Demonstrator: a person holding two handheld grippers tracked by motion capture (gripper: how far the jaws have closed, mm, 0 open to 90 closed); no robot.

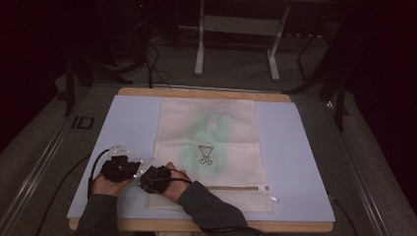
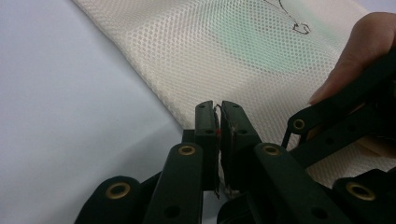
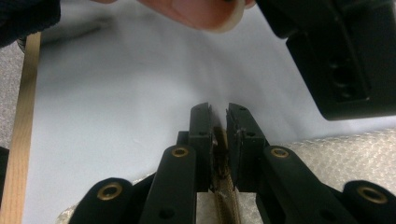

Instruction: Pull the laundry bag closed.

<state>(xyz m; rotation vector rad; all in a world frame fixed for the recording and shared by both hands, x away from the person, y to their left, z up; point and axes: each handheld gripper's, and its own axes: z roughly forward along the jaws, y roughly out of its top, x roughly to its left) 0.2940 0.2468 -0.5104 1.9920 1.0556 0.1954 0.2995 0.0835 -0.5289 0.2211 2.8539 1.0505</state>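
Your right gripper [image 3: 218, 122] pinches the cream honeycomb-mesh bag's [image 1: 209, 147] woven zipper tape [image 3: 225, 193]; your left gripper [image 2: 219, 116] clamps its edge.

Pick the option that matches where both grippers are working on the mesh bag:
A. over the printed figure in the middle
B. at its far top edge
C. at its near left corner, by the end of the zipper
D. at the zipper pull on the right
C: in the high view the left gripper and the right gripper sit together at the near left corner of the mesh bag, where the zipper ends.
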